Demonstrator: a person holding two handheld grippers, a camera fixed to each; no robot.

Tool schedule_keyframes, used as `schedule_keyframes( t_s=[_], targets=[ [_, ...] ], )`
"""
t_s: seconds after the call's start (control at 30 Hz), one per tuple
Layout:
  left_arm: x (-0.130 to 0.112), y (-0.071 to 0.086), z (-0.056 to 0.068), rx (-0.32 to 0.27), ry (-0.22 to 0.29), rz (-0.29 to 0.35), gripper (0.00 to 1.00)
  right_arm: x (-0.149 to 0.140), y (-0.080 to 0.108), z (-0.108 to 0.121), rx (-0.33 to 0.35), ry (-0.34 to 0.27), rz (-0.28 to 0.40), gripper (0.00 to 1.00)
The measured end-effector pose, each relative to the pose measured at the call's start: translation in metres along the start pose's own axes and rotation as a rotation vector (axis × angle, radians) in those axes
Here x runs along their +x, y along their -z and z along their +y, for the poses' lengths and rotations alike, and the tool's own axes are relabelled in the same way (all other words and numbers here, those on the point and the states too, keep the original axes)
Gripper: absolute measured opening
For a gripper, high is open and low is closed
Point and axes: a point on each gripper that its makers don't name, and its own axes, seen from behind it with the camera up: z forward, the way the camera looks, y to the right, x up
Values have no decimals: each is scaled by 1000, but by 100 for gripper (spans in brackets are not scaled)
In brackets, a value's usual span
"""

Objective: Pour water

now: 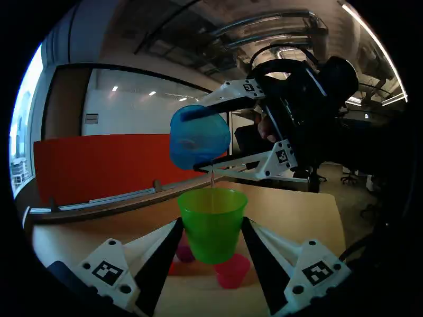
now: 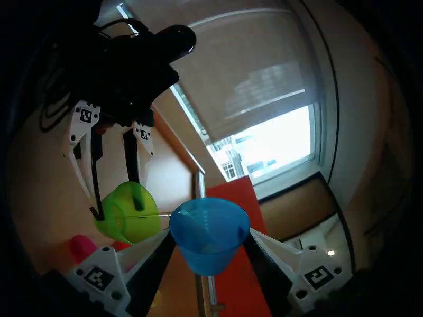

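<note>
You're mid-pour here: your right gripper is pinching the blue cup, tipped over just above the green cup, and a thin stream of water is dropping into it. Your left gripper is clamped on the green cup, which looks raised off the tabletop. I'd hold that tilt steady and aim the lip at the middle of the green rim. Can't tell how full either cup is. A pink cup sits on the tabletop below.
</note>
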Motion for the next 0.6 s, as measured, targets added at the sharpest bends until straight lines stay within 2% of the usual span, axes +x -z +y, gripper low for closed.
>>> schedule_keyframes(
  t_s=[0.6],
  targets=[
    [-5,4,-5,9,7,1,80,6,-7,-3,9,29,7,88]
  ],
)
